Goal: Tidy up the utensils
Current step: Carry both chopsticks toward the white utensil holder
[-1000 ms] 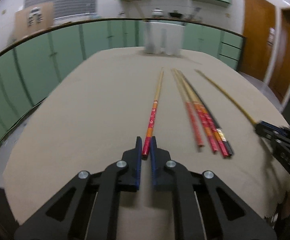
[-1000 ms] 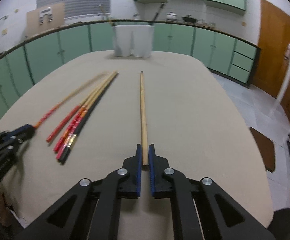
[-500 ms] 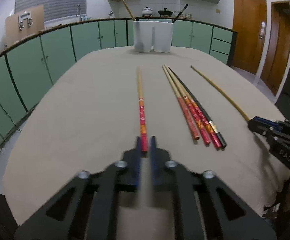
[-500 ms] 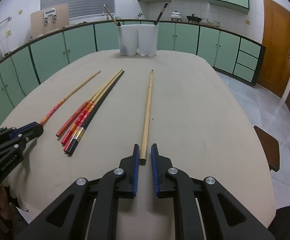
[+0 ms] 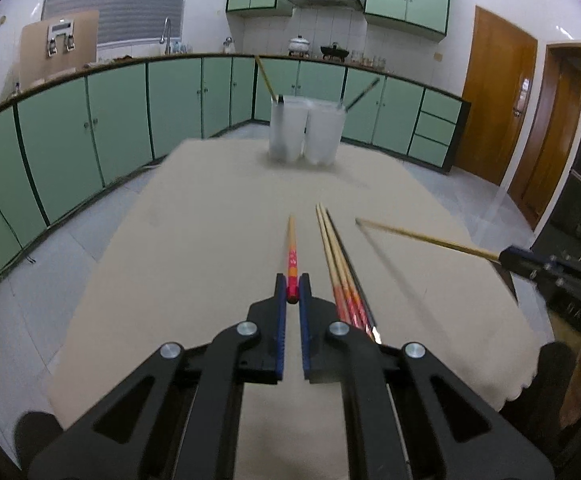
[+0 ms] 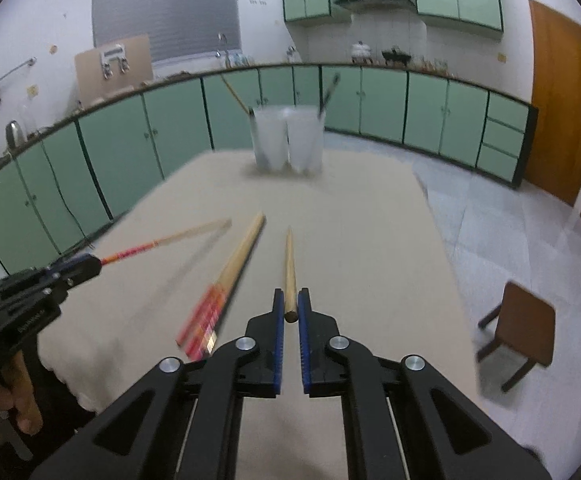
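Left wrist view: left hand-held gripper (image 5: 292, 294) clamps red-ended chopstick (image 5: 291, 258), right hand-held gripper (image 6: 289, 306) clamps plain chopstick (image 6: 289, 268); both point lengthwise twd cups (image 5: 307, 135) at counter's far edge.

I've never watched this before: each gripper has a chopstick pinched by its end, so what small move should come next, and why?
Probably carry both forward toward the two white holders at the table's far end. The left gripper is shut on the red-patterned chopstick, the right gripper on the plain wooden chopstick, both clear of the tablecloth.
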The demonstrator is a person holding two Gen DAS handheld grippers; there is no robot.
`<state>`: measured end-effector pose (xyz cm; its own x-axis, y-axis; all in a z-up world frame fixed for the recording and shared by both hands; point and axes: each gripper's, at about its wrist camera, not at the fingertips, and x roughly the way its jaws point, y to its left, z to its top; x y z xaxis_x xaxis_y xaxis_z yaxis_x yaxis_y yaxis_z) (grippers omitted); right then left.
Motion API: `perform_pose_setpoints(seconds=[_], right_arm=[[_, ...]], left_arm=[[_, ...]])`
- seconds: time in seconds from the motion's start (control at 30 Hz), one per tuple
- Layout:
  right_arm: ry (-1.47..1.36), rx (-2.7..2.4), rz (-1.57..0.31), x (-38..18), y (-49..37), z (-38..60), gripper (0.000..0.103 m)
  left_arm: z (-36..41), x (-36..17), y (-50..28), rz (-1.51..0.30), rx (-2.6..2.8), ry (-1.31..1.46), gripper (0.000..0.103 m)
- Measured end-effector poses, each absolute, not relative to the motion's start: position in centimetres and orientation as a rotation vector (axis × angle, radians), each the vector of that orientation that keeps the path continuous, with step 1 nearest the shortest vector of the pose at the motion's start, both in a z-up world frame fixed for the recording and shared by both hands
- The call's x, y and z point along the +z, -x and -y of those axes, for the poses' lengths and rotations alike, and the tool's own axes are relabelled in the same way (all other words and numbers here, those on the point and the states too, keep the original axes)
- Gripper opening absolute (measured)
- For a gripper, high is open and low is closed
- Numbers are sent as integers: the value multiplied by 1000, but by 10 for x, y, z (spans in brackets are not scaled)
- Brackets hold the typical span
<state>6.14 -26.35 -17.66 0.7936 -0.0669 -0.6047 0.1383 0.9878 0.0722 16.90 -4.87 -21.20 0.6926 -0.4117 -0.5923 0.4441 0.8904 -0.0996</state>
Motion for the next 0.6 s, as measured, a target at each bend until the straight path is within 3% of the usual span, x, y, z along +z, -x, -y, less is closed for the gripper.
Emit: perform_pose_setpoints(seconds=[0.33,0.6], right_arm=[[-23,-19,-617,-85,-95,263,7],[12,16,-693,-69,-139,270,7]], left_arm=[[45,-142,-191,-635,-515,-74,5],[47,-115,-225,-687,-573,-80,5]])
